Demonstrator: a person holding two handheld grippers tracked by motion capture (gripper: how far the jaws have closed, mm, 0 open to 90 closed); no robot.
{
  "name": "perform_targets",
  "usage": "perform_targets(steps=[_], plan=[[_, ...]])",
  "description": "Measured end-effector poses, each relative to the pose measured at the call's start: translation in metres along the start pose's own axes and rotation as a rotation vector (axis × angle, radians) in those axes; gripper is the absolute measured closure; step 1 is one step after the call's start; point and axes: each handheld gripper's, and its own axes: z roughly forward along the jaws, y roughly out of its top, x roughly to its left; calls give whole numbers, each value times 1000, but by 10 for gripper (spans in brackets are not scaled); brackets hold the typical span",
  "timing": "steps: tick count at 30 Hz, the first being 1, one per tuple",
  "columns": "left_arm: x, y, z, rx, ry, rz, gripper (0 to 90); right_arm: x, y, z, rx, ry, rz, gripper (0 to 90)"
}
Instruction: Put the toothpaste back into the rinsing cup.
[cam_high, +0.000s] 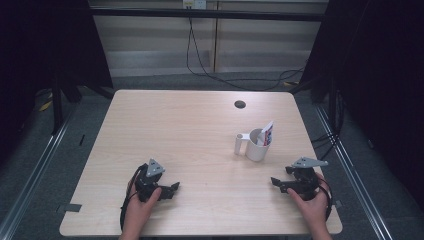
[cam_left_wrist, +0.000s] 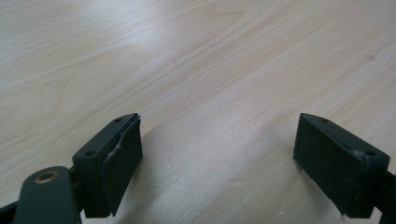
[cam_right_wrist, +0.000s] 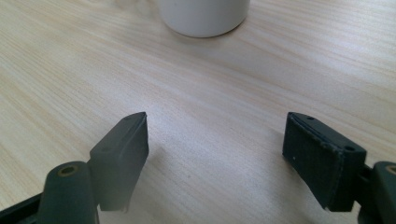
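A white mug (cam_high: 258, 145) with its handle to the left stands on the right half of the table, a small white packet with red and blue print (cam_high: 268, 134) leaning inside it. My right gripper (cam_high: 279, 184) rests near the front right edge, below the mug, open with bare wood between its jaws. The mug's base (cam_right_wrist: 204, 16) sits ahead of my right gripper (cam_right_wrist: 215, 140) at the top of the right gripper view. My left gripper (cam_high: 171, 190) lies at the front left, jaws pointing right, open and empty. In the left gripper view my left gripper (cam_left_wrist: 219, 140) frames only tabletop.
The light wooden table (cam_high: 180, 130) has a dark round hole (cam_high: 240, 104) near its far right side. Grey floor, metal rails and black cables (cam_high: 200, 60) surround the table, with dark curtains on both sides.
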Motion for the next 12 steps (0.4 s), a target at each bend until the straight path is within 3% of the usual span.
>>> perform_targets(steps=[8, 12], plan=[[0, 0, 0, -2, 0, -3, 153, 5, -3, 1, -1, -31, -46, 217], [0, 0, 0, -3, 0, -4, 154, 5, -3, 1, 0, -29, -47, 217]])
